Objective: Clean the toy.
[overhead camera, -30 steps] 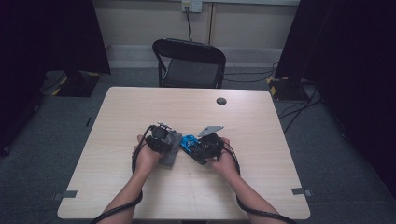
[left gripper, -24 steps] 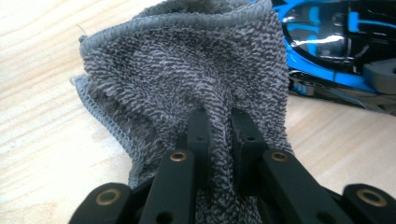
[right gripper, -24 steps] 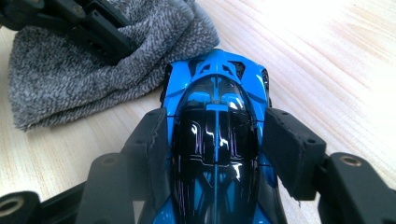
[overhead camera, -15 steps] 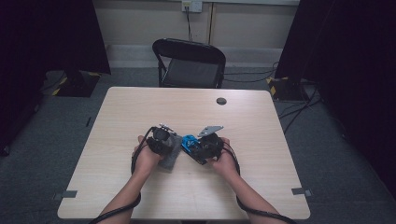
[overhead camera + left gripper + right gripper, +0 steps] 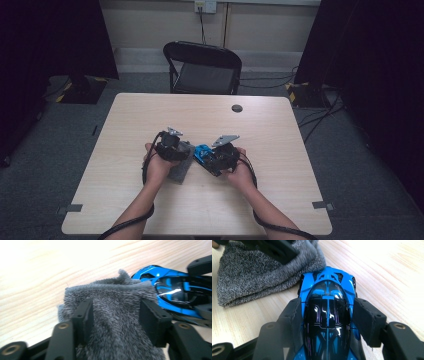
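A grey fuzzy cloth (image 5: 180,169) lies on the table at the middle. My left gripper (image 5: 116,312) is over it, and its jaws have just been opening. The bunched cloth (image 5: 115,297) stands loose between them. A shiny blue and black toy car (image 5: 328,307) sits nose to the cloth (image 5: 257,272). My right gripper (image 5: 328,317) is shut on the car's sides. From above, the left gripper (image 5: 175,147) and right gripper (image 5: 212,159) sit close together with the car (image 5: 202,151) between them. The car (image 5: 172,290) touches the cloth's right edge.
The light wooden table (image 5: 150,115) carries a small dark round disc (image 5: 237,108) near its far edge. A black folding chair (image 5: 202,67) stands beyond the table. Cables lie on the floor at the right.
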`<state>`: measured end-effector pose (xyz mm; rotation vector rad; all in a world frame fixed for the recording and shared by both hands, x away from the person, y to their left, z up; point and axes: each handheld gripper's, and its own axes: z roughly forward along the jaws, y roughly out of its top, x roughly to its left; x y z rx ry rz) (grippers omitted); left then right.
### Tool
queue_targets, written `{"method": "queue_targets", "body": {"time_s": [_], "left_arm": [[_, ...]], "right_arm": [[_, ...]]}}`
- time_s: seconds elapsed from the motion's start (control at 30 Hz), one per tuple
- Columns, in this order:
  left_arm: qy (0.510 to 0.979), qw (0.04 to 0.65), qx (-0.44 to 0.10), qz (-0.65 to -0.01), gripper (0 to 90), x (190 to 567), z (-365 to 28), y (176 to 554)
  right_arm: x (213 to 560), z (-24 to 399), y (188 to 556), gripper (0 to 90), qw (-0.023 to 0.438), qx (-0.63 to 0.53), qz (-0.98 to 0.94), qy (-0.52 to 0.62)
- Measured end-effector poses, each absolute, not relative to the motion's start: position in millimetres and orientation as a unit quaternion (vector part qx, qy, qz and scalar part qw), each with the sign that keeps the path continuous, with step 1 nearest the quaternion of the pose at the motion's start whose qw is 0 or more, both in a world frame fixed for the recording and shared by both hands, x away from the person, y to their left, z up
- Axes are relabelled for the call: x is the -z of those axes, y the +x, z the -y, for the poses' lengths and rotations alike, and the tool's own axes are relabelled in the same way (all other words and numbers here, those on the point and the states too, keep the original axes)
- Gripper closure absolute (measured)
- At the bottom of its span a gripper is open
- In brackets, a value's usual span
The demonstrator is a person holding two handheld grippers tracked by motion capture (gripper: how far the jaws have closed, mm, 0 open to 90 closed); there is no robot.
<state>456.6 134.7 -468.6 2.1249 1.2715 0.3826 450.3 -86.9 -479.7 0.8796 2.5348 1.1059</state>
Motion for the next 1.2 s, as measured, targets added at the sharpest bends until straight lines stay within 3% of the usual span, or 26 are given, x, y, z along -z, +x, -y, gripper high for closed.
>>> {"method": "queue_targets", "body": {"time_s": [0.17,0.47,0.7,0.83,0.93,1.1,1.2], "left_arm": [[0.813,0.274,-0.176,-0.482,45.9,477.7,-134.6,459.4],[0.820,0.265,-0.170,-0.478,50.3,477.4,-127.8,454.4],[0.828,0.268,-0.178,-0.460,41.3,469.5,-141.0,445.6],[0.828,0.271,-0.156,-0.465,39.8,474.1,-148.1,441.1],[0.824,0.276,-0.146,-0.472,47.2,477.9,-146.9,440.3],[0.831,0.264,-0.126,-0.474,71.6,473.1,-133.5,438.8],[0.837,0.265,-0.110,-0.467,76.0,472.0,-122.1,435.2]], "right_arm": [[480.0,87.2,450.1,41.6,0.120,-0.379,-0.867,0.300],[480.8,87.5,449.6,41.6,0.121,-0.383,-0.865,0.300],[480.8,87.5,449.9,41.6,0.122,-0.383,-0.865,0.299],[480.7,87.2,450.2,41.6,0.121,-0.383,-0.865,0.300],[480.5,86.9,450.0,41.6,0.122,-0.382,-0.866,0.300],[480.4,86.8,450.1,41.5,0.122,-0.381,-0.866,0.300],[480.2,86.5,450.1,41.5,0.121,-0.380,-0.866,0.301]]}}
